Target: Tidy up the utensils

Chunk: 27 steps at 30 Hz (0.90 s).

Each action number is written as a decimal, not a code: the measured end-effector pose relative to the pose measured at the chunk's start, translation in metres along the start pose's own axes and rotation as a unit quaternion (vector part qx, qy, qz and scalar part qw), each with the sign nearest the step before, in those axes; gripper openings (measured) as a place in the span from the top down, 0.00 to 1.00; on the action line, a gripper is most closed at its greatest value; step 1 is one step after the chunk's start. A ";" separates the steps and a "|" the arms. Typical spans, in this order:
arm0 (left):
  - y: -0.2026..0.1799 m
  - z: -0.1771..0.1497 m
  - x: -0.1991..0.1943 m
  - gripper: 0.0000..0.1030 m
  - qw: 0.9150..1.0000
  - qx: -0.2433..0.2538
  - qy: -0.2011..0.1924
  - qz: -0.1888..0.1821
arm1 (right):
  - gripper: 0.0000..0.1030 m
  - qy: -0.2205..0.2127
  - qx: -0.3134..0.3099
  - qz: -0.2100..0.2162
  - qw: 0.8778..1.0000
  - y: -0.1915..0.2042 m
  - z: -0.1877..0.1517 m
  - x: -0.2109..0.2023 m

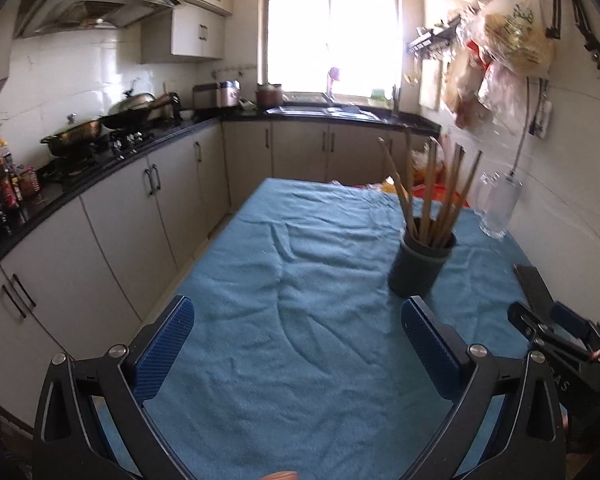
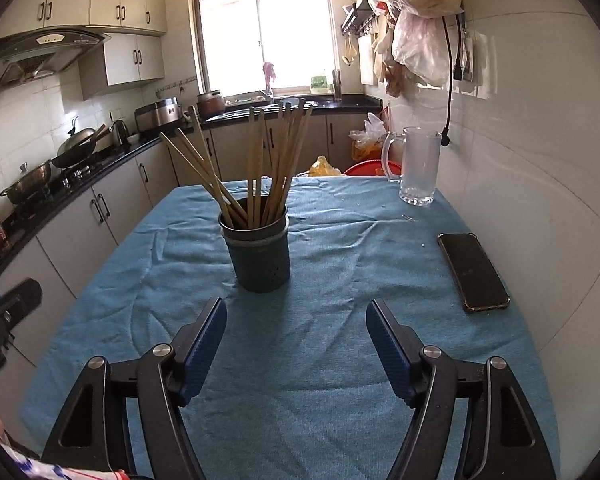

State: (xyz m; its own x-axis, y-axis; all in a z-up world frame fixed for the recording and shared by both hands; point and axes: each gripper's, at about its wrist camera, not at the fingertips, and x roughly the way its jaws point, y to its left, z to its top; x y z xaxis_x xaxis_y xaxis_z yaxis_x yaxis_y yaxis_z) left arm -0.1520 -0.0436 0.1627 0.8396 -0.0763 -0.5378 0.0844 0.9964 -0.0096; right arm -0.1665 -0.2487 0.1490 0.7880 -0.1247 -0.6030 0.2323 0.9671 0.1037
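Right wrist view: the right gripper (image 2: 296, 312) is holding its jaws spread wide, with nothing between the blue pads (only the blue cloth (image 2: 324, 360) is showing in the gap). The dark utensil cup (image 2: 260, 252), filled with upright chopsticks (image 2: 256, 168), is standing just ahead of the fingertips. A phone (image 2: 473, 272) is lying beyond the right finger. The left gripper (image 1: 298, 316) is likewise gaping, gripping nothing; the cup is sitting just ahead of its right finger.

Chopsticks (image 2: 256, 168) in holder (image 2: 260, 256); phone (image 2: 473, 270) right; mug (image 2: 418, 168) behind.
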 end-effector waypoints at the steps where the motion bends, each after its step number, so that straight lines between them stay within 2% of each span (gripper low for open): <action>1: 0.000 0.000 0.000 0.00 1.000 -0.002 -0.004 0.005 | 0.26 0.002 0.002 -0.001 1.000 -0.002 0.000 0.002; 4: -0.002 0.003 0.004 0.00 1.000 -0.005 0.000 0.003 | 0.25 0.007 0.008 -0.002 1.000 -0.006 0.000 0.007; 8: -0.004 0.003 0.017 0.00 0.999 -0.016 0.029 -0.002 | 0.25 0.010 0.005 -0.010 1.000 -0.009 0.000 0.011; 14: -0.013 -0.004 0.032 0.00 0.999 0.002 0.051 0.006 | 0.25 -0.002 -0.021 -0.036 0.999 -0.007 -0.002 0.009; 18: -0.016 -0.008 0.035 0.00 0.999 0.012 0.051 0.006 | 0.24 -0.010 -0.040 -0.046 0.998 0.000 -0.003 0.008; 27: -0.012 -0.007 0.033 0.00 0.999 0.016 0.042 0.010 | 0.22 -0.017 -0.050 -0.039 0.998 0.011 -0.002 0.012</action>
State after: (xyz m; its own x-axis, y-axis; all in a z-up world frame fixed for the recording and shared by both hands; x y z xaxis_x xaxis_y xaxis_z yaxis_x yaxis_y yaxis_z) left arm -0.1290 -0.0578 0.1395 0.7938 -0.0523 -0.6059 0.0866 0.9959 0.0276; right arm -0.1555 -0.2391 0.1411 0.7886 -0.2058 -0.5794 0.2367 0.9713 -0.0228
